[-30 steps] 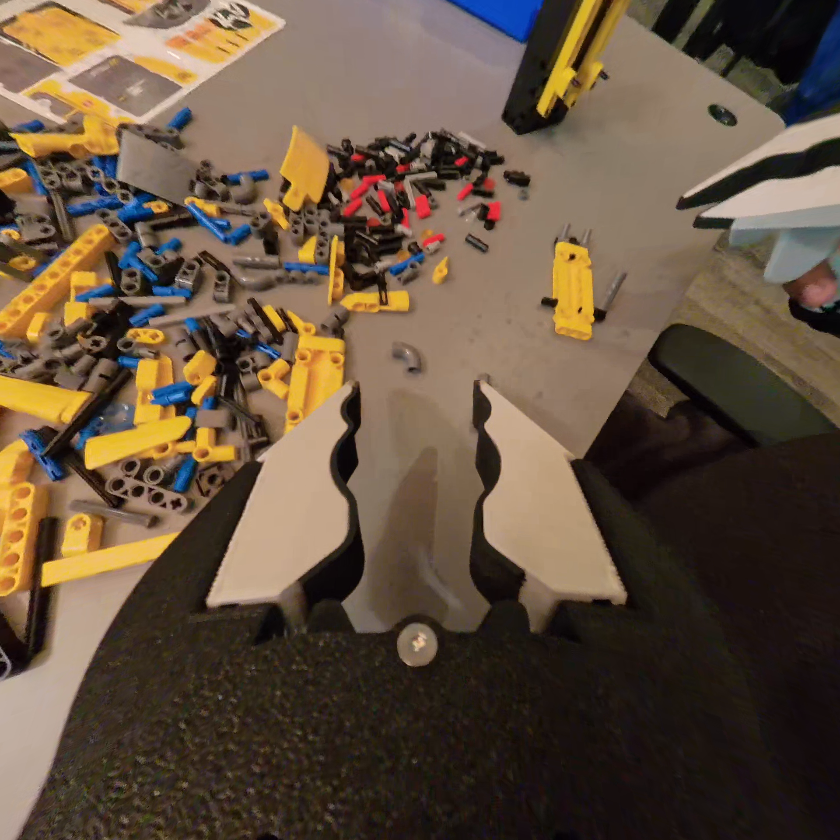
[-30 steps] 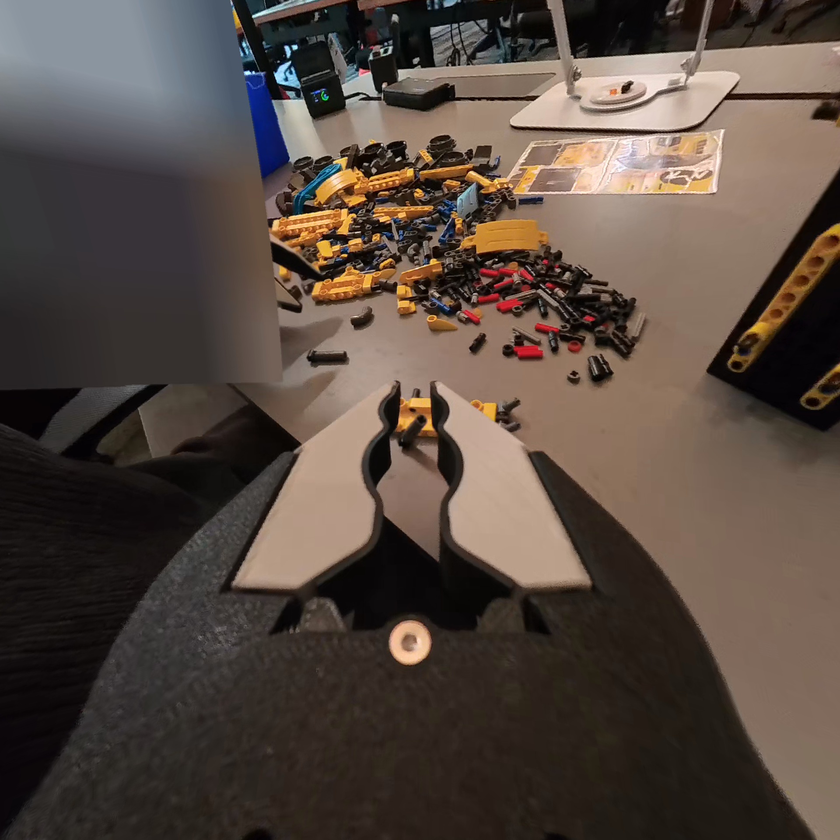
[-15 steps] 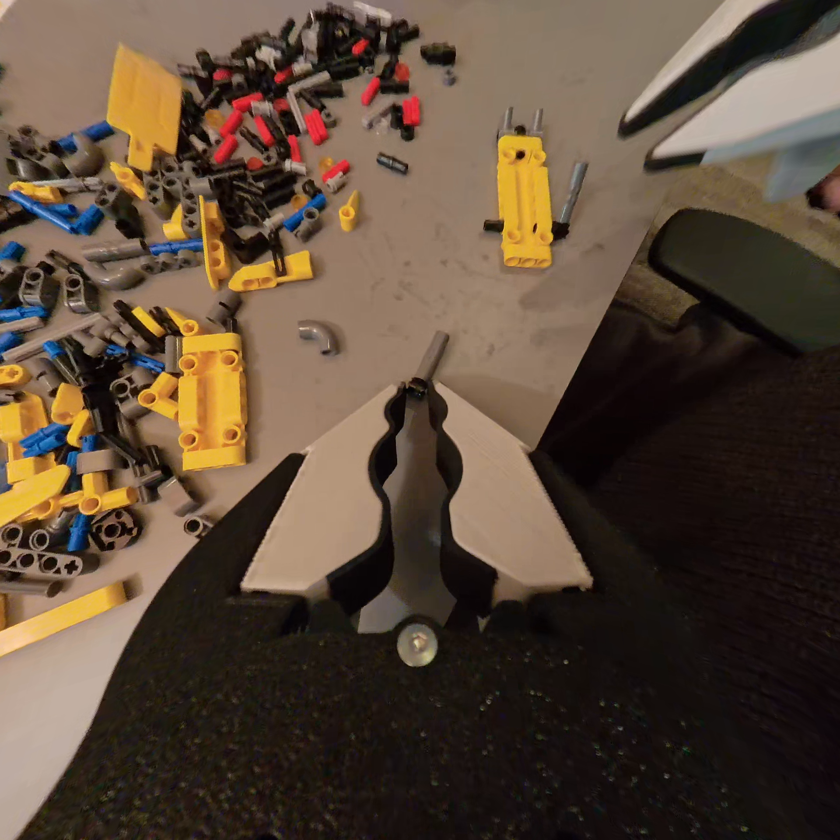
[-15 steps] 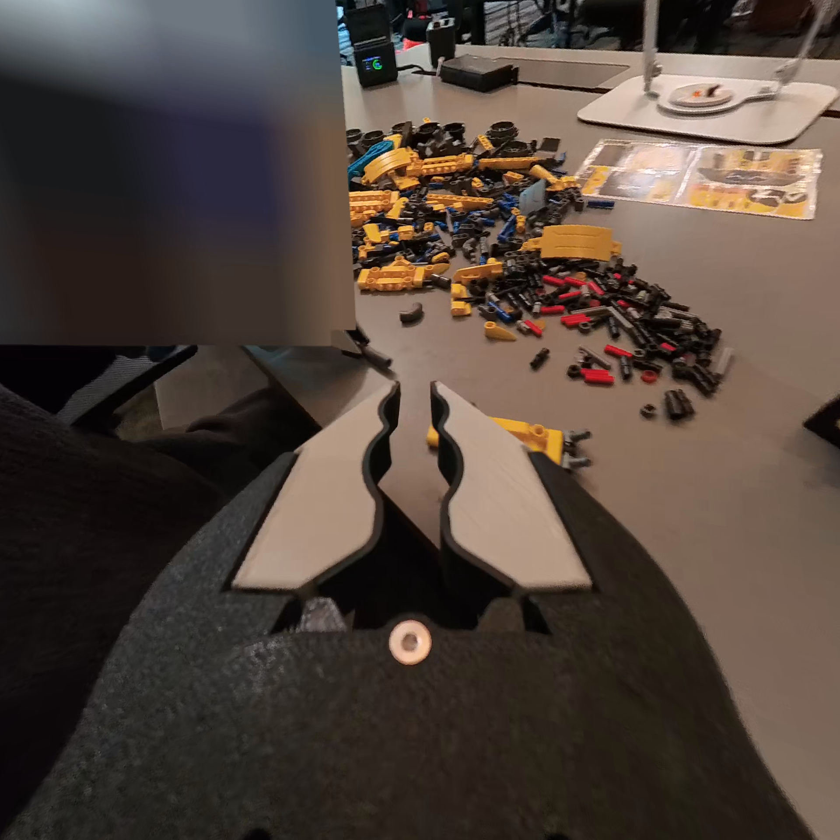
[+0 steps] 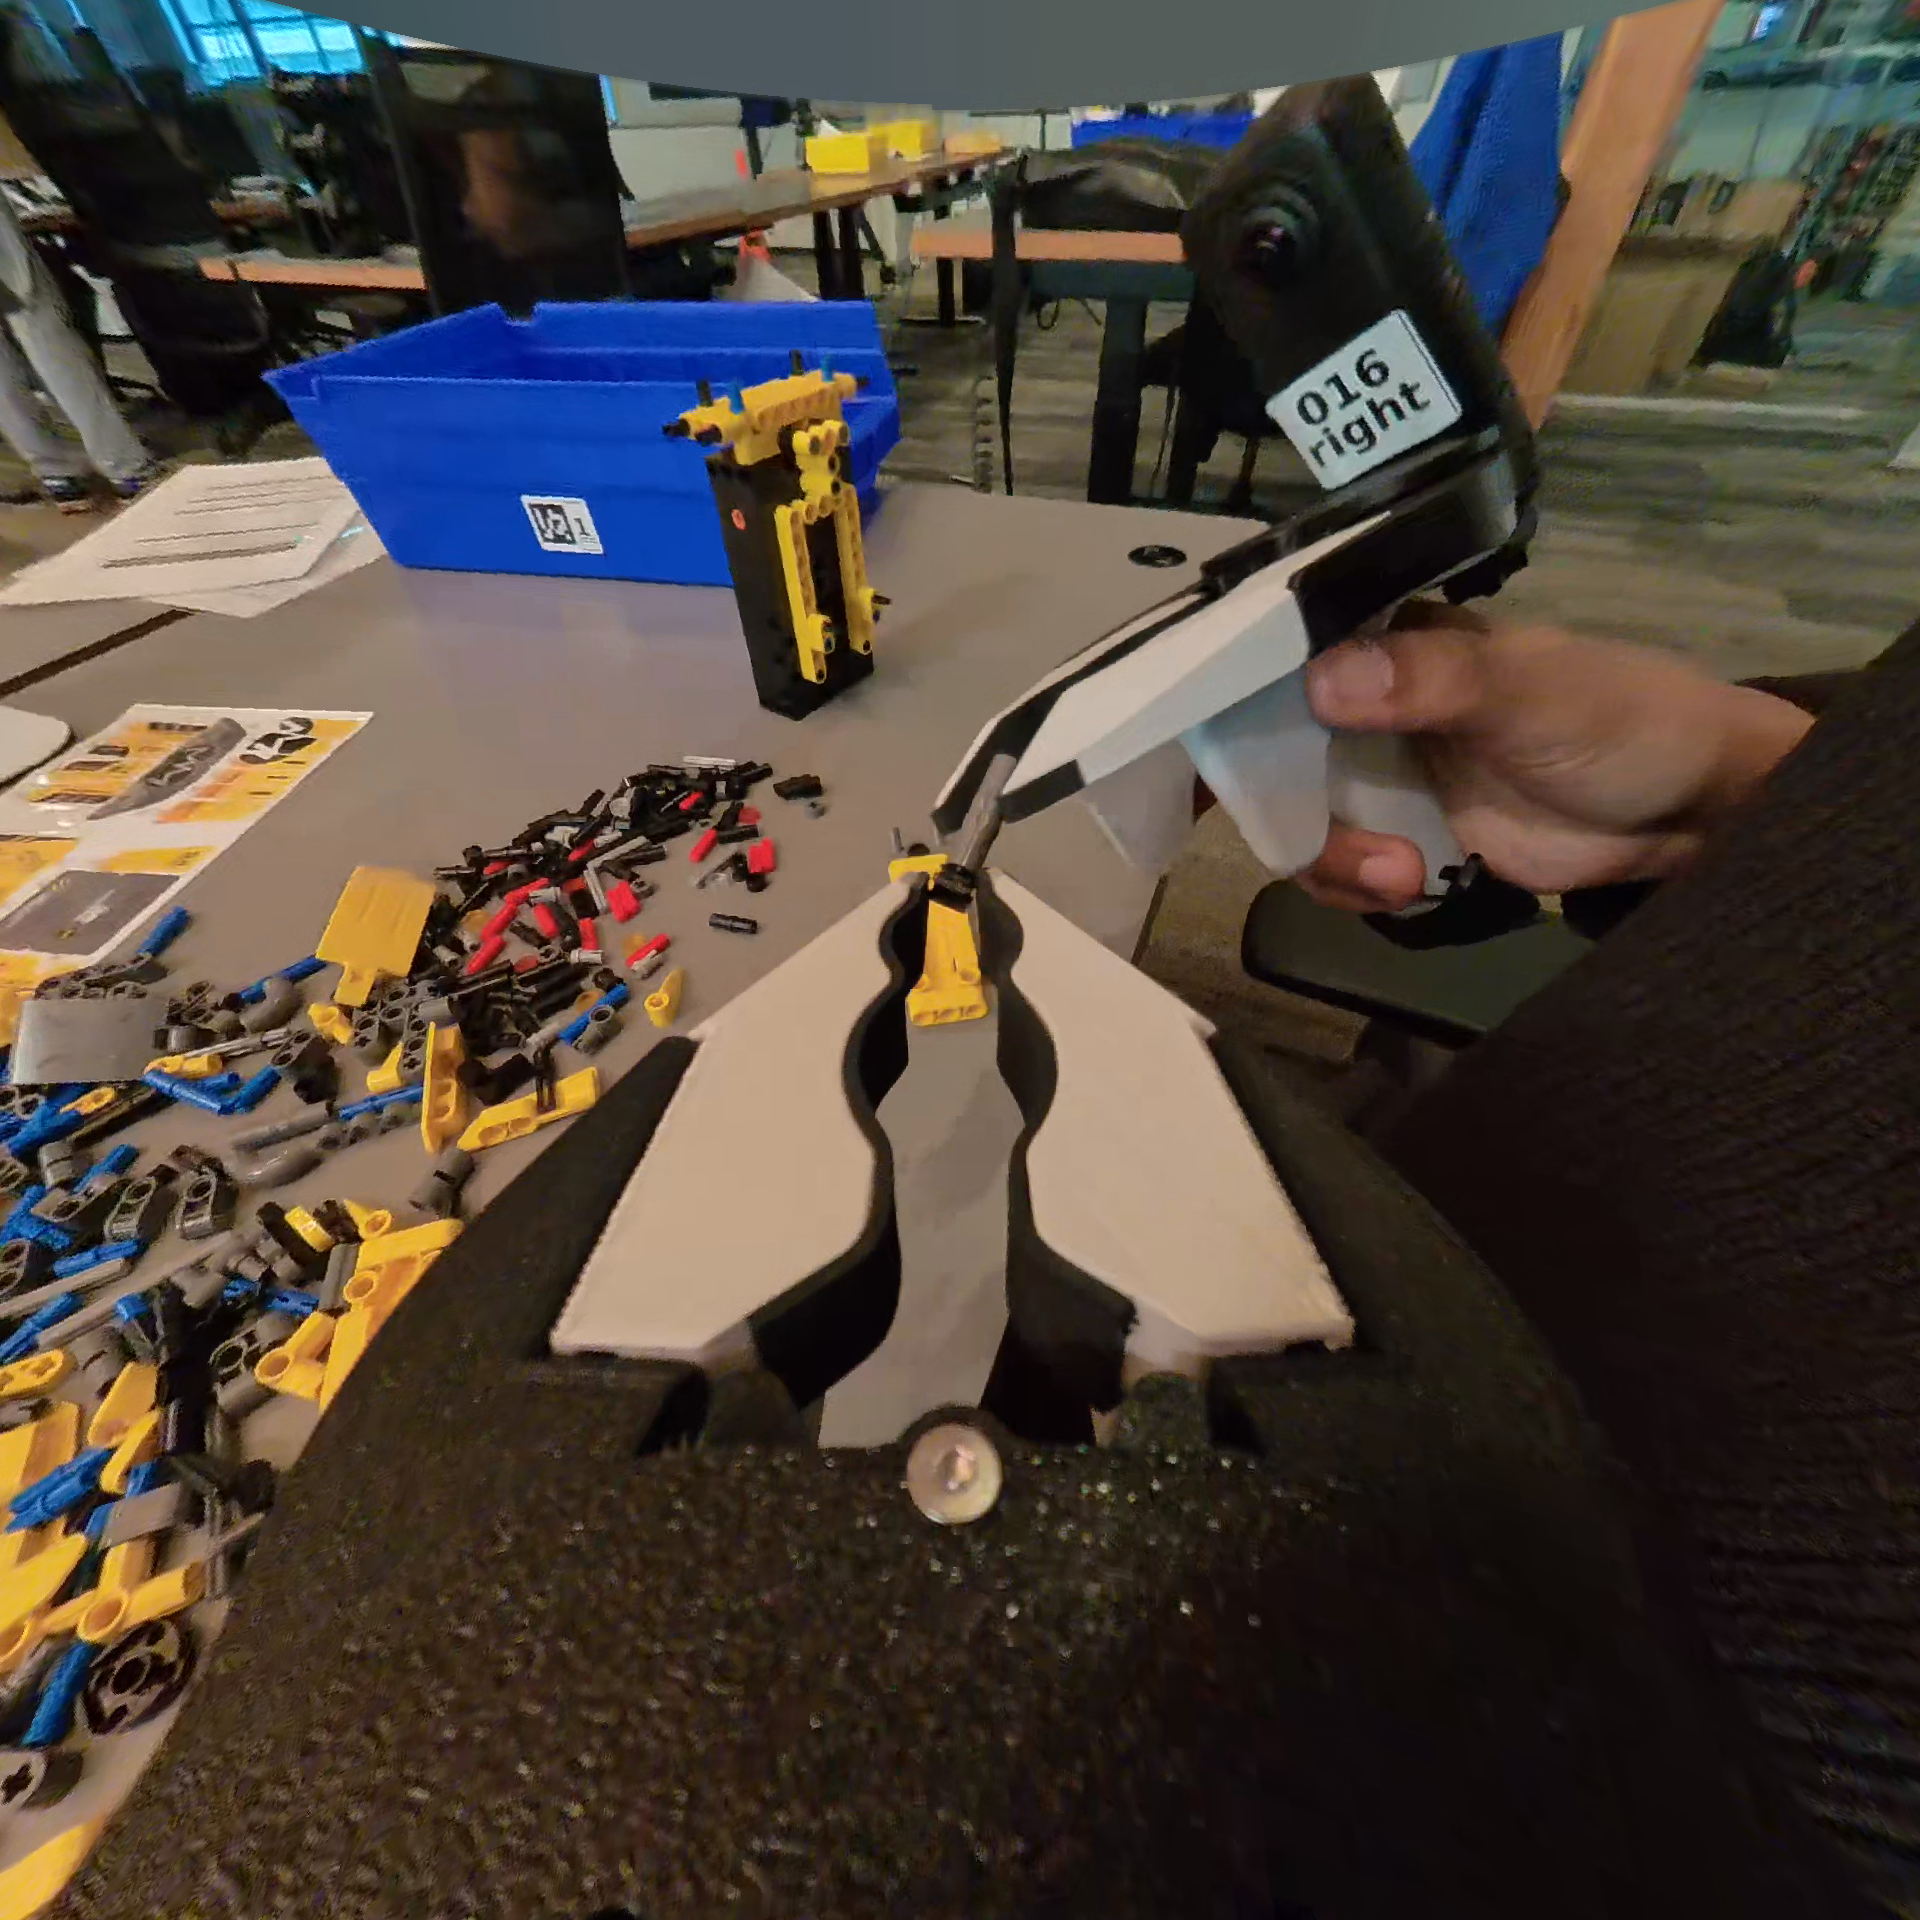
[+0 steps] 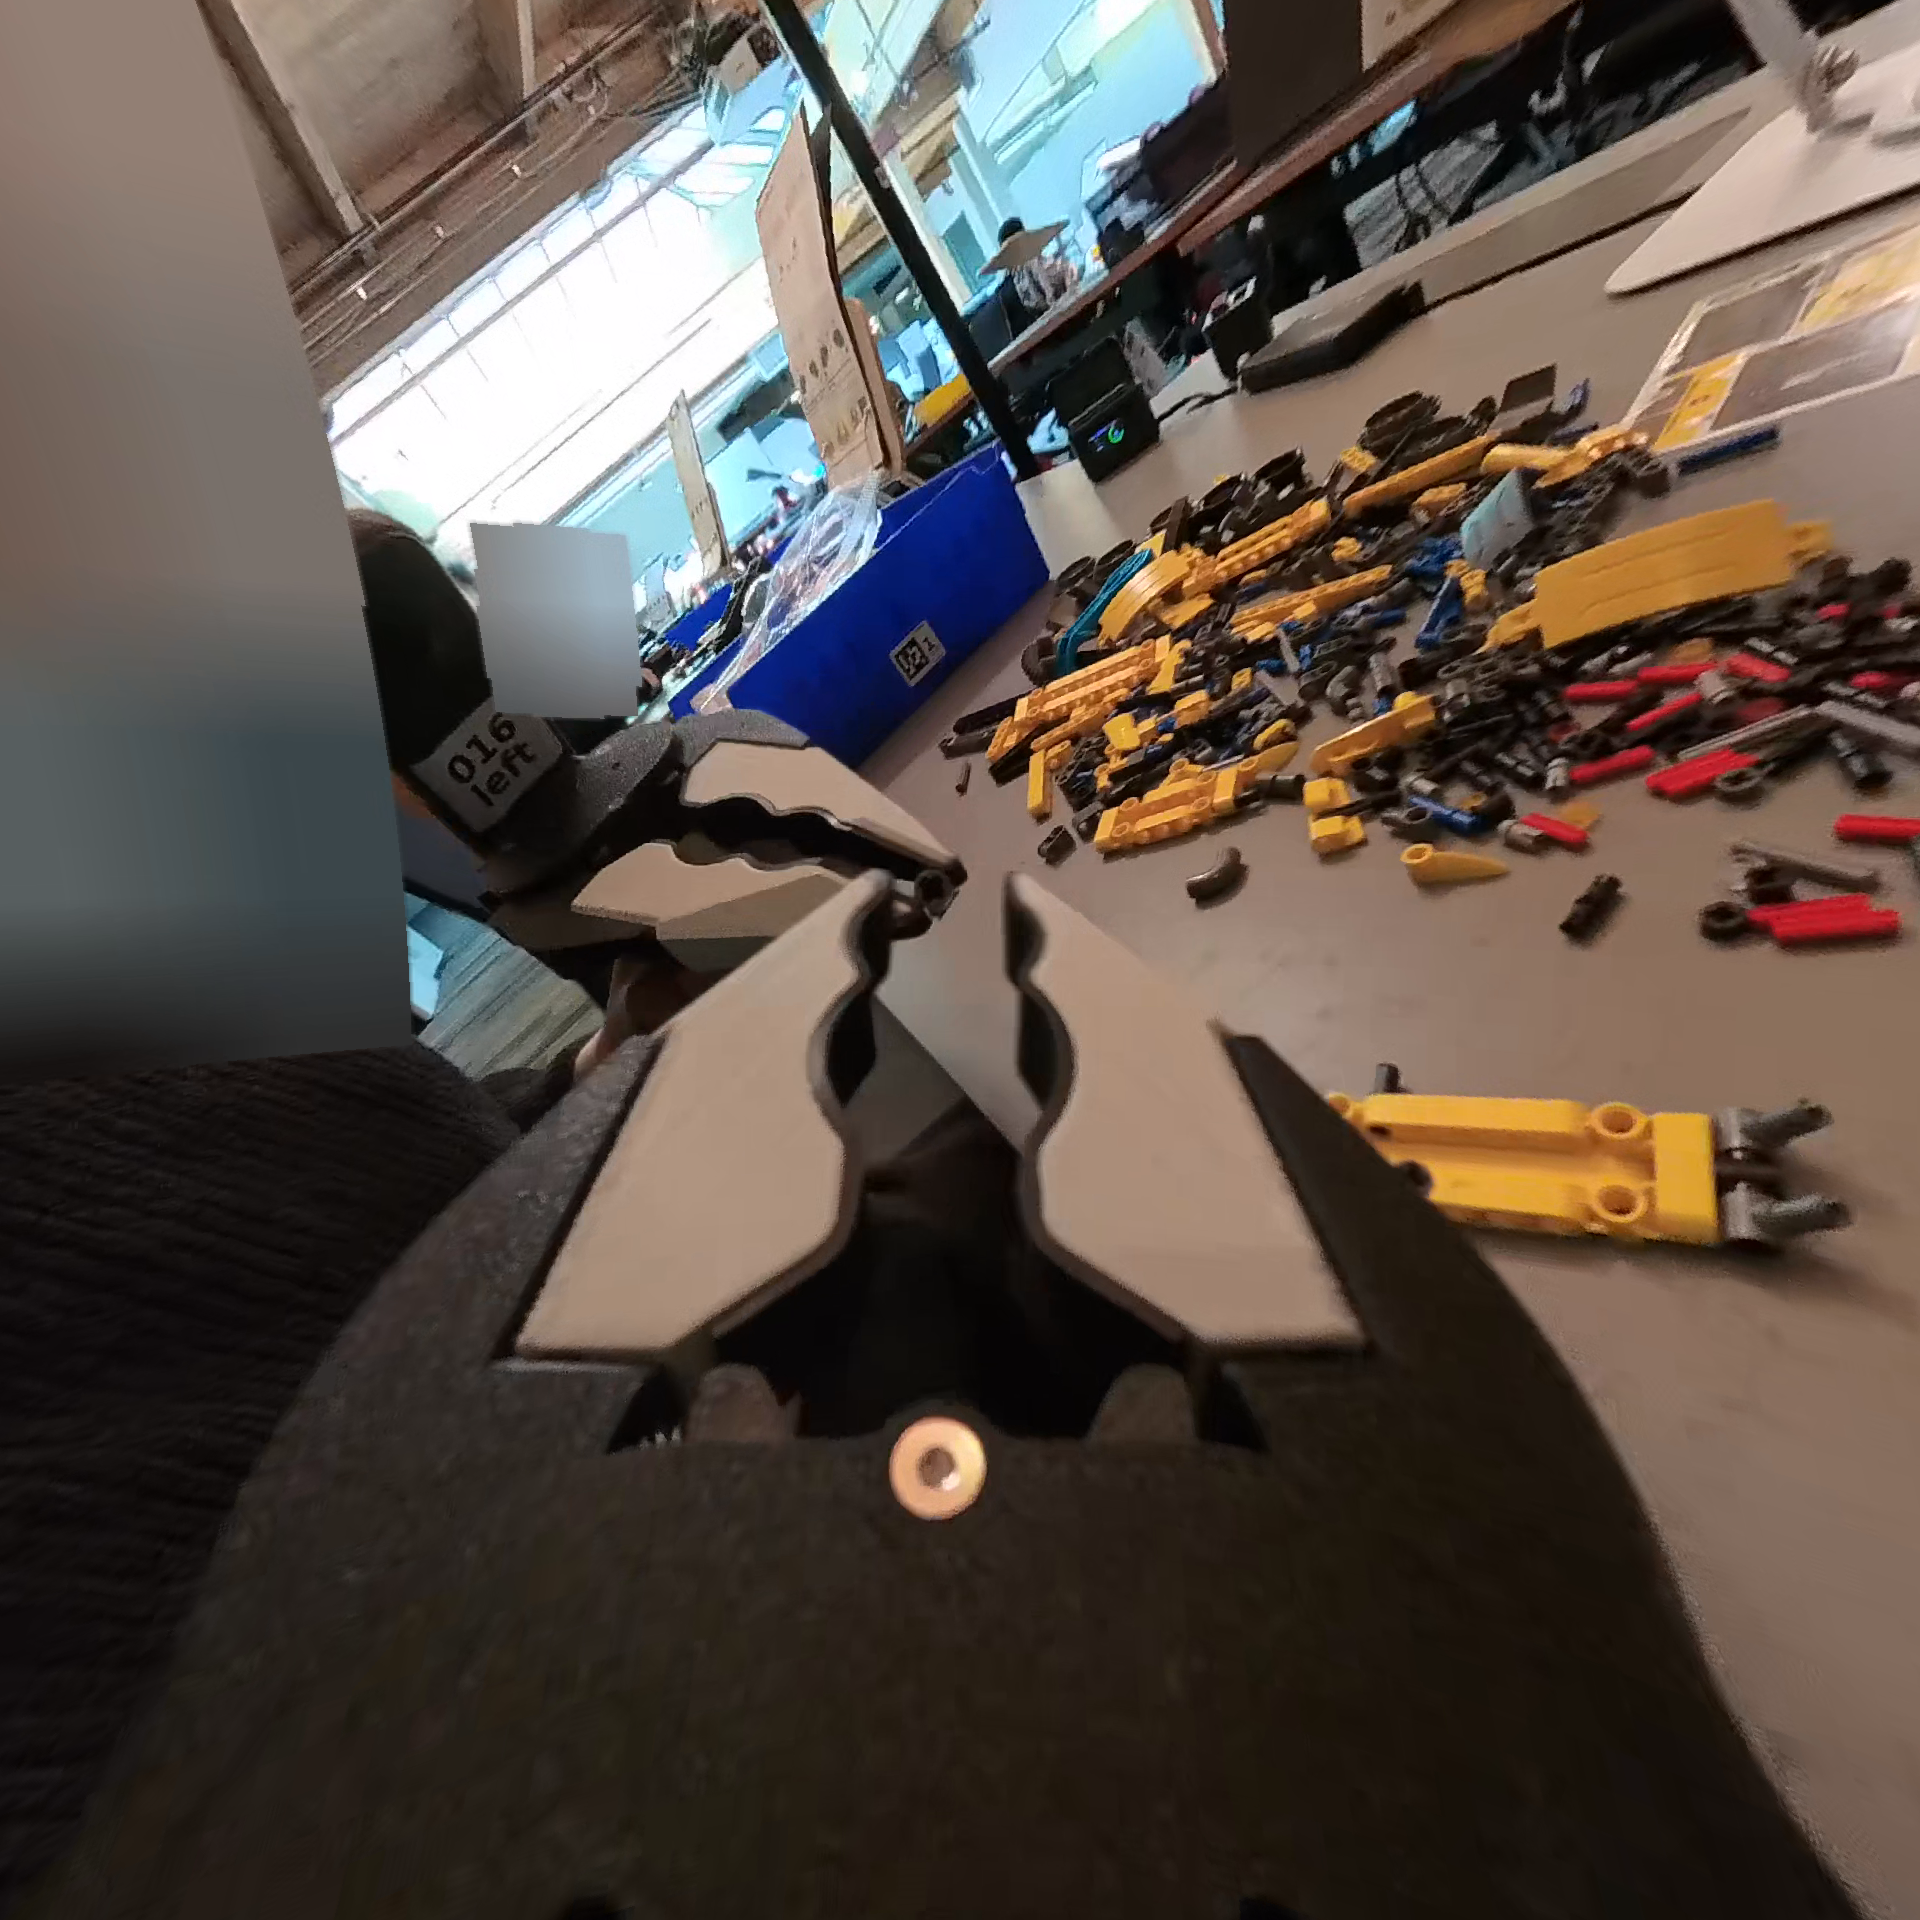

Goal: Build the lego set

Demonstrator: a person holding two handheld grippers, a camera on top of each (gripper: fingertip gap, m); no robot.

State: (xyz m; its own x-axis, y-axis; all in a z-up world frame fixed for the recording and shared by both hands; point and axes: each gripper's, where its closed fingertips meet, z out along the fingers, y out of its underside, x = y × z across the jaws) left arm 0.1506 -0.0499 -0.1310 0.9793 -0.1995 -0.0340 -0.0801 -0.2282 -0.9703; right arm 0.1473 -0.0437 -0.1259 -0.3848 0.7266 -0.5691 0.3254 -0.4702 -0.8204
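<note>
My left gripper (image 5: 943, 883) is shut on a short grey axle (image 5: 982, 816) with a black end piece, held above the grey table (image 5: 582, 665) near its front edge. The axle points up at the tip of my right gripper (image 5: 971, 805), which a hand holds from the right. In the right wrist view my right gripper (image 6: 951, 896) is open with a narrow gap. Its left fingertip (image 6: 873, 904) touches the axle's black end (image 6: 930, 888), which sticks out of the left gripper (image 6: 810, 821). A yellow beam assembly (image 6: 1538, 1164) lies on the table just right of my right gripper. It also shows through the gap of my left fingers (image 5: 945, 966).
A wide pile of loose yellow, black, blue and red pieces (image 5: 312, 1091) covers the table's left side. An upright black and yellow built column (image 5: 810, 582) stands in front of a blue bin (image 5: 582, 416). Instruction sheets (image 5: 156, 790) lie at the far left. A black chair arm (image 5: 1382, 966) is beyond the table edge. Both grippers' tips are close together, under 4 cm apart.
My left gripper shut on the grey axle and lifted it off the table. My right gripper rose and swung left until its tip met the axle. Both views tilted upward.
</note>
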